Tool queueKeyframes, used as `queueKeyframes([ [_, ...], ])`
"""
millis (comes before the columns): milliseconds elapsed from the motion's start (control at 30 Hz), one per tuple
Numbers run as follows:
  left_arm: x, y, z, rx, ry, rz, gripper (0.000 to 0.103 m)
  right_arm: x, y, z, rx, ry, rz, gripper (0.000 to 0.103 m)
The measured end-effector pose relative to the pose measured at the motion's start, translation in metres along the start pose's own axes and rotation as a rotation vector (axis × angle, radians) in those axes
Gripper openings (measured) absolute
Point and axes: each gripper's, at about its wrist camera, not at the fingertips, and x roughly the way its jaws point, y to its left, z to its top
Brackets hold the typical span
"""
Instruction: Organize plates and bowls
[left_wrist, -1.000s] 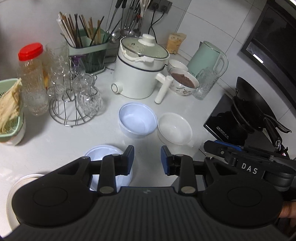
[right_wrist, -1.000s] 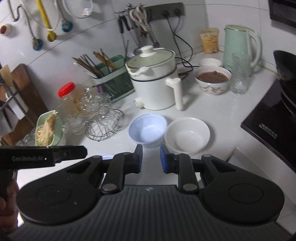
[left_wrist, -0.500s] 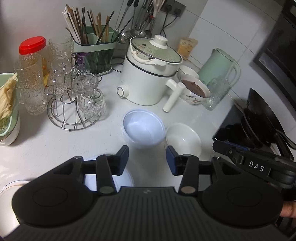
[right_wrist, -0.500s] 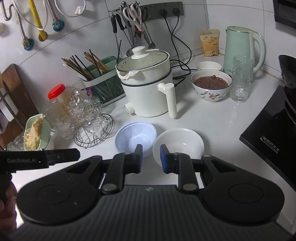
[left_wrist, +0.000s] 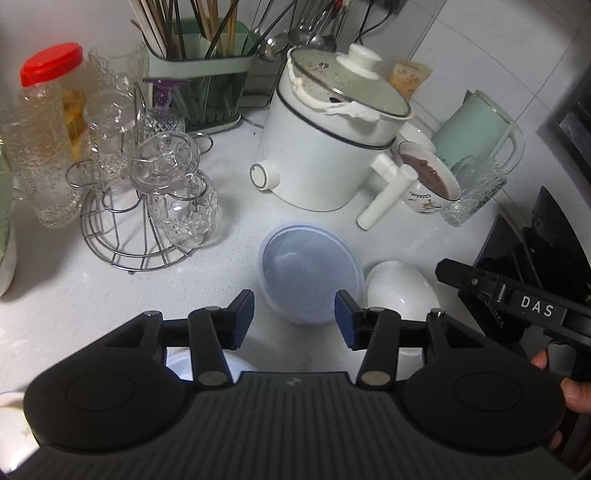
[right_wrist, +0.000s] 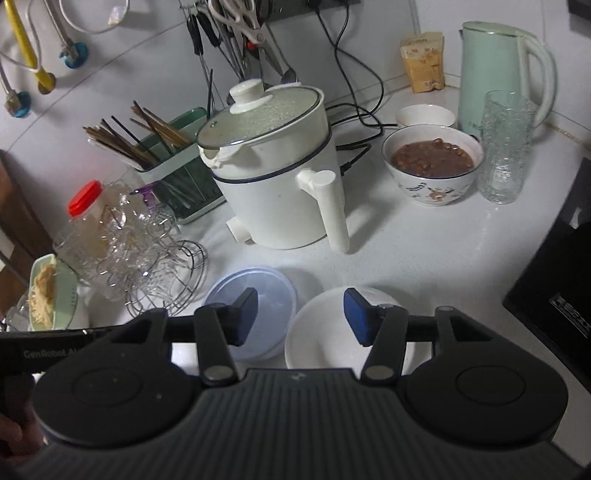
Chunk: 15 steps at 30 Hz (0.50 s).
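Jaws on both grippers stand partly open, nothing gripped; both have just been opening. Left gripper hangs over the near rim of the pale blue bowl, w/ its blue pads either side of that rim but not pressing on it. Right gripper sits above the gap btwn the blue bowl and the white bowl: left pad over the blue one, right pad over the white one, no visible contact.

Both bowls rest upright on the white surface, just beside each other, blue to the left, white bowl to the right; can't tell if the rims touch. Another pale bowl shows under the left gripper's left finger, mostly hidden.

Behind them: white electric pot w/ glass lid, handle pointing toward the bowls. Patterned bowl of brown food to its right, a small white bowl behind that, textured glass and mint kettle near it. Wire rack w/ upturned glasses on the left, red-capped jar and green chopstick holder nearby. Black stove at the right edge.
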Motion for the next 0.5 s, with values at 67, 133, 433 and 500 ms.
queueKeyframes([
  [67,0.012,0.004,0.006,-0.001,0.017,-0.002,0.054,0.013,0.002,0.004,-0.004,0.016,0.009,0.055],
  [133,0.023,0.009,0.011,0.0,0.034,0.0,0.054,0.027,0.005,0.008,-0.007,0.034,0.017,0.054],
  [433,0.063,0.027,0.015,-0.019,0.109,-0.013,0.054,0.079,0.016,0.017,-0.059,0.096,0.0,0.051],
  [500,0.07,0.029,0.015,-0.02,0.125,-0.023,0.054,0.089,0.016,0.018,-0.066,0.106,-0.015,0.049],
])
